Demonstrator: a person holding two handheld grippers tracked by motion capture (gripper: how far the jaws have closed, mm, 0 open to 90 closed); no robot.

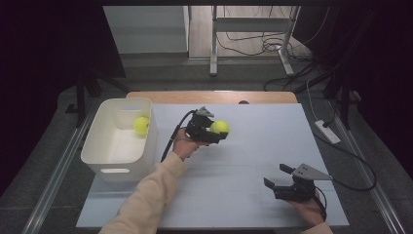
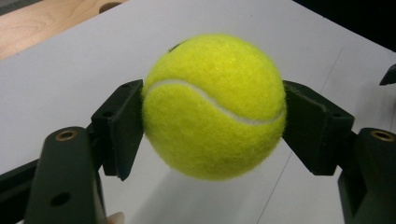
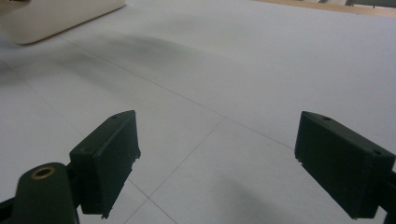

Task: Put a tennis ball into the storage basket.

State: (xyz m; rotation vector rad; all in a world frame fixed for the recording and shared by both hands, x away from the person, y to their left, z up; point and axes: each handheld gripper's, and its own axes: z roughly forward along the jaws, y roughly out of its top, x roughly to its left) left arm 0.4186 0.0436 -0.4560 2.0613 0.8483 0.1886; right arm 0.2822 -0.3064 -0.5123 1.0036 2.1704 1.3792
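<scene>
- Left claw (image 1: 220, 132) clamped on a tennis ball (image 1: 219, 127), held clear above the white counter (image 1: 253, 161), just right of the white bin (image 1: 104, 158).
- Second ball (image 1: 141, 125) already inside the bin.
- Right claw (image 1: 279, 178) wide and empty, low over the counter's near right part.
- Risk: pads (image 2: 119, 126) gripping only at the ball's sides; fuzzy, round surface likely to slip under a jolt.
- Risk: release short of the rim, ball bouncing and rolling off the counter.

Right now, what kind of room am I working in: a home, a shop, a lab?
Most likely a lab or test workspace, not a home. A white work table stands under a fixed overhead camera, loose cables trail across the floor beyond a metal frame stand, and dark curtains close in both sides.
</scene>
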